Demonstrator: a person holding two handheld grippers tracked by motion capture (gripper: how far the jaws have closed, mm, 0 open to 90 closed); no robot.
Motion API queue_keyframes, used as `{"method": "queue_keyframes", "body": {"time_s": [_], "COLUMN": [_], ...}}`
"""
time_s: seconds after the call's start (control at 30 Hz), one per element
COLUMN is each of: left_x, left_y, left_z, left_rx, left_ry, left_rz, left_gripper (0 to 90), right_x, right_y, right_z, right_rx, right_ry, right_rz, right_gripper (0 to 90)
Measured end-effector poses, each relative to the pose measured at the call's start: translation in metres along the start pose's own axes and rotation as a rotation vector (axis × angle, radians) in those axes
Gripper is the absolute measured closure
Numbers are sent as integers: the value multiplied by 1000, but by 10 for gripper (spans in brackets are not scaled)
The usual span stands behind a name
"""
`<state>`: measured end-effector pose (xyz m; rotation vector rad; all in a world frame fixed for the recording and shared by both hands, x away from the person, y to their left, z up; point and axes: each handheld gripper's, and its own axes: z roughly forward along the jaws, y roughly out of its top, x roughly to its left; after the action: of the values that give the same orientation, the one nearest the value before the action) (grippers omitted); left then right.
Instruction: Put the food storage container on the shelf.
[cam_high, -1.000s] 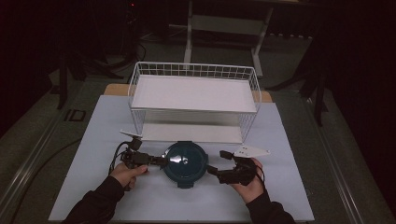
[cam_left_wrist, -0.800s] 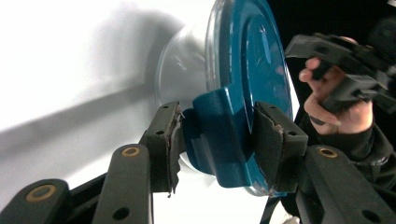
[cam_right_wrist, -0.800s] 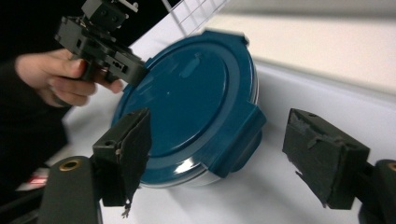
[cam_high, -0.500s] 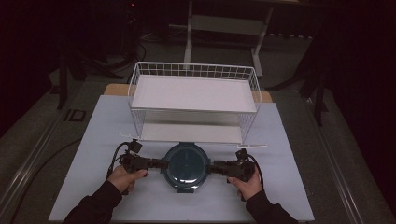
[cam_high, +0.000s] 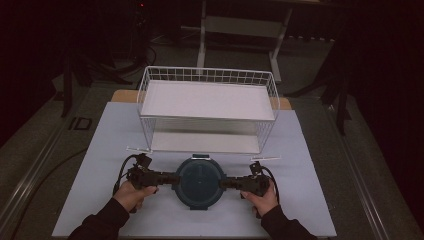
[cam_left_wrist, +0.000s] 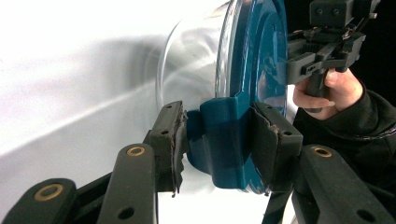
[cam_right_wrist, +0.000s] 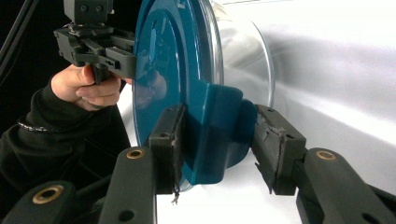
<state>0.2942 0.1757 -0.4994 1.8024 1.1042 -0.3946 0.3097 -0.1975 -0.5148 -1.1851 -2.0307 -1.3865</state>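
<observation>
Pinching the blue side latch (cam_left_wrist: 224, 140) of a round container (cam_high: 200, 182), the left gripper (cam_left_wrist: 217, 140) is pressing both black pads flat against the tab's faces, with no gap showing on either side. The right gripper (cam_right_wrist: 217, 140) is straddling the opposite latch (cam_right_wrist: 215, 135): its one pad is bearing on the tab's lid-side face, while the other pad is sitting just off the tab's rounded end, so I am reading that grip as closing rather than fully seated.

Outward from the fingers, the two grippers are lying level and facing each other across the container, a hand (cam_high: 131, 194) behind one and a hand (cam_high: 260, 197) behind the other. The container, with its blue lid (cam_right_wrist: 168, 84) and clear body (cam_left_wrist: 191, 70), is sitting on the white mat (cam_high: 100, 150), just in front of the wire rack (cam_high: 207, 112) and centred on it.

To my eye the step in hand is a two-sided hold on the latches, either to lift the container or to flip them open. Doing it well is likely calling for seating the right pads squarely first, then moving both hands together and evenly, since a lead on one side is apt to tilt the container or let a smooth tab slide out. If lifting toward the rack, clearing its front wires is mattering too.
</observation>
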Motion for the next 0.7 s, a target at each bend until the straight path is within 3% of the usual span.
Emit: {"method": "queue_keyframes", "body": {"time_s": [0.13, 0.33, 0.43, 0.47, 0.7], "left_x": [-2, -5, -5, -5, -9], "left_y": [-5, -13, -14, -14, -12], "left_z": [-1, -1, -1, -1, 0], "left_rx": [-20, -56, -68, -66, -65], "left_ry": [1, 15, 15, 16, 26], "left_rz": [9, 27, 22, 21, 11], "left_gripper": [574, 573, 572, 572, 573], "right_x": [2, 5, 7, 8, 11], "right_y": [-2, -6, -7, -5, -5], "right_z": [0, 0, -1, -1, -3], "right_rx": [-8, -26, -27, -16, -20], "right_ry": [2, -6, -13, -12, -18], "right_rz": [-5, -58, -46, -19, -24], "right_gripper": [555, 554, 562, 567, 572]}}
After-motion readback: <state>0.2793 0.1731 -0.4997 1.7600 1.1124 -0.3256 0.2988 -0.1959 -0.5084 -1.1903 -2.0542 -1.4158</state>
